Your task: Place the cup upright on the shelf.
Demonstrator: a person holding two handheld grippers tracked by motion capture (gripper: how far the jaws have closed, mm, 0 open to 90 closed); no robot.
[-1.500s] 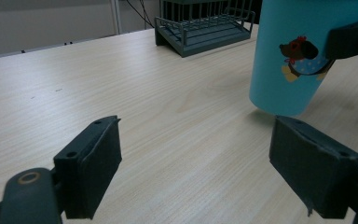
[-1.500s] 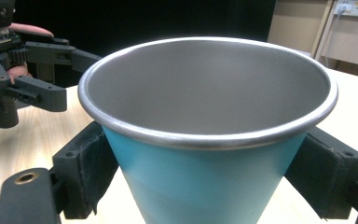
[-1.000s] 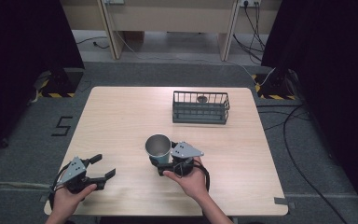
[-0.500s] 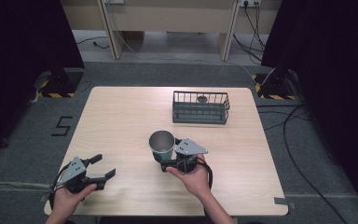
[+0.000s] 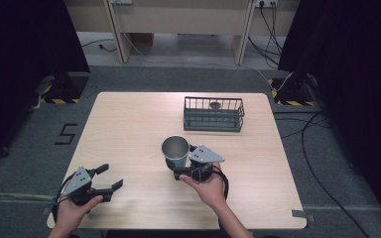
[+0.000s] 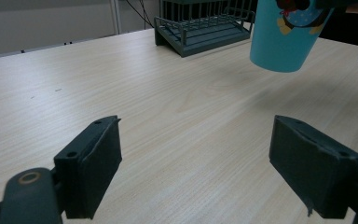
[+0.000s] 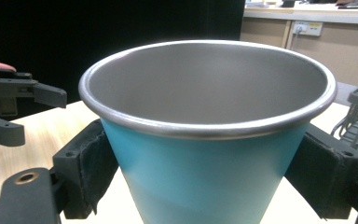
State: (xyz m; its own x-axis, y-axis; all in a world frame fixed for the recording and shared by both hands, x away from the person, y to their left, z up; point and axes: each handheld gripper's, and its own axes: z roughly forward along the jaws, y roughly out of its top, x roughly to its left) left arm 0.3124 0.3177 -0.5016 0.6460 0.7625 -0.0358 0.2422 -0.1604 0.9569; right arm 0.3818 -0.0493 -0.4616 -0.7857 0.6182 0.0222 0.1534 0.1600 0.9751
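Observation:
A blue cup with a metal inside and rim stands upright in my right gripper, which is shut on its sides near the middle of the table. In the right gripper view the cup fills the space between the two pads. In the left gripper view the cup hangs above the wood with its shadow below it. My left gripper rests open near the front left corner, jaws wide apart with only bare table between them.
A dark wire basket stands at the back right of the table with a small round object inside it. It also appears as the basket far ahead of the left jaws. The wooden table is ringed by dark floor.
The right gripper has carried the cup a little to the right and away from the person, toward the basket. The left gripper has stayed where it was, open.

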